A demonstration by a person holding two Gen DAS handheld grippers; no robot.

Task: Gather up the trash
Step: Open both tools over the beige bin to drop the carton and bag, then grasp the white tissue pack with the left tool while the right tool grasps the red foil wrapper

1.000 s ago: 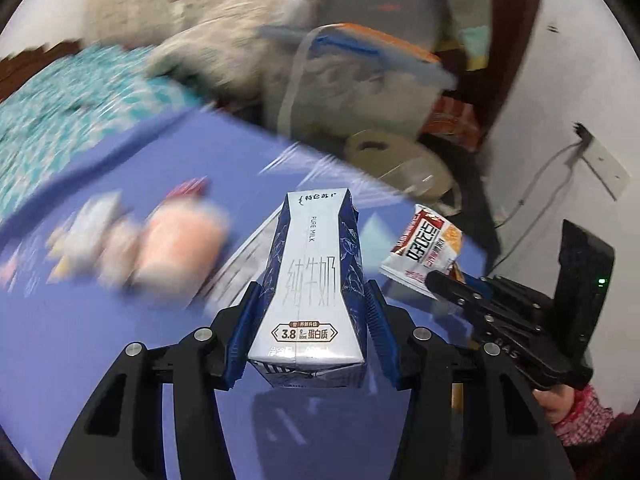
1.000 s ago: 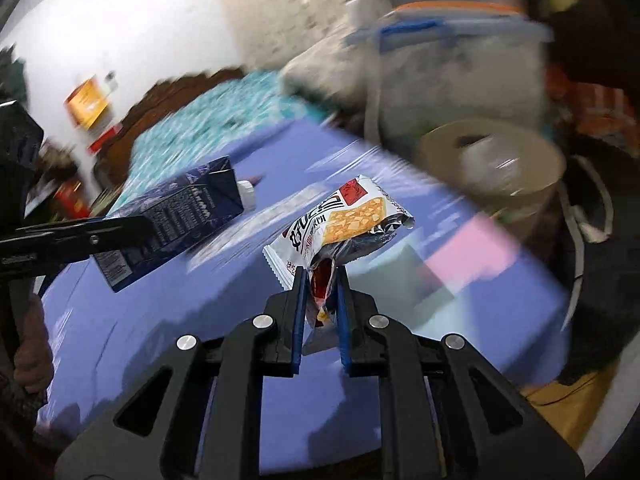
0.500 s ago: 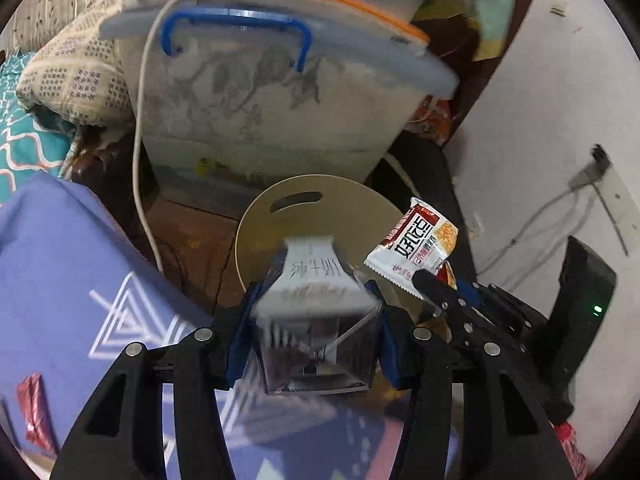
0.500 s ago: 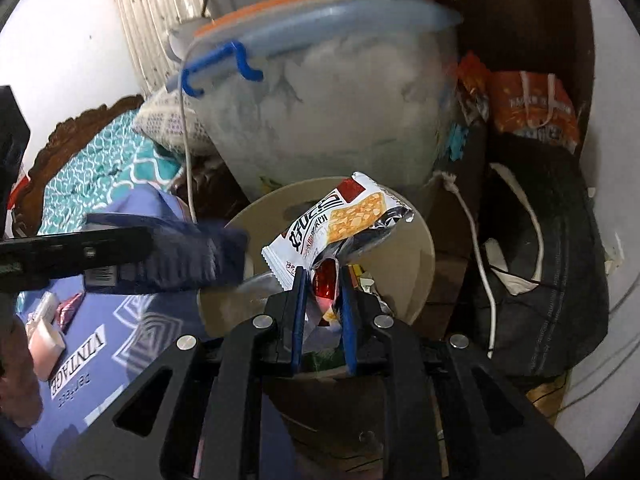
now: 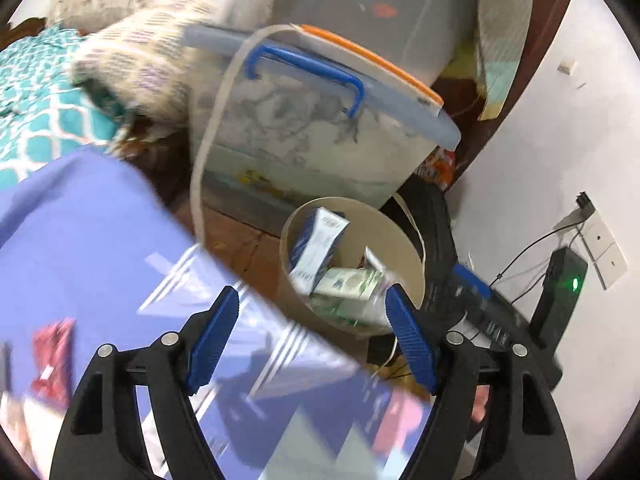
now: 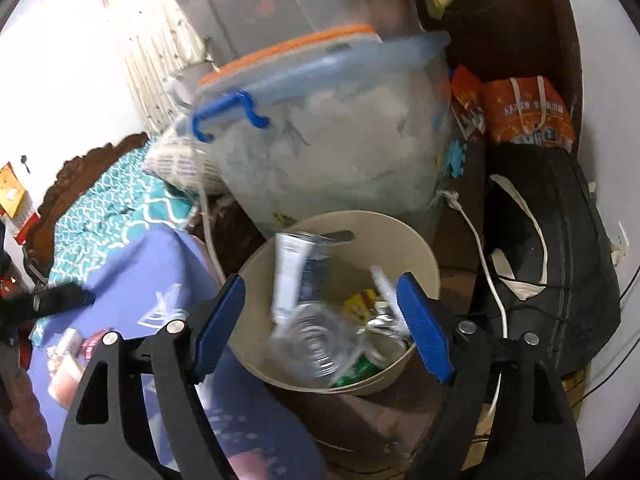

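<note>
A beige round trash bin (image 5: 404, 248) (image 6: 420, 256) stands on the floor past the edge of the blue table. The blue-and-white milk carton (image 5: 318, 246) (image 6: 294, 276) lies inside it, leaning on the wall. The snack wrapper (image 6: 384, 312) lies in the bin among other trash. My left gripper (image 5: 312, 336) is open and empty above the table edge, short of the bin. My right gripper (image 6: 320, 324) is open and empty, right above the bin. Red wrappers (image 5: 52, 356) and small items (image 6: 68, 360) lie on the table.
A clear storage box with a blue handle (image 5: 312, 128) (image 6: 320, 152) stands behind the bin. A black bag (image 6: 548, 272) lies to its right. A white cable (image 6: 480, 256) hangs beside the bin. A teal bedspread (image 5: 36, 120) is at far left. The wall (image 5: 560, 160) is at right.
Both grippers have opened. The milk carton and the snack wrapper have dropped into the bin. The left view has pulled back from the bin.
</note>
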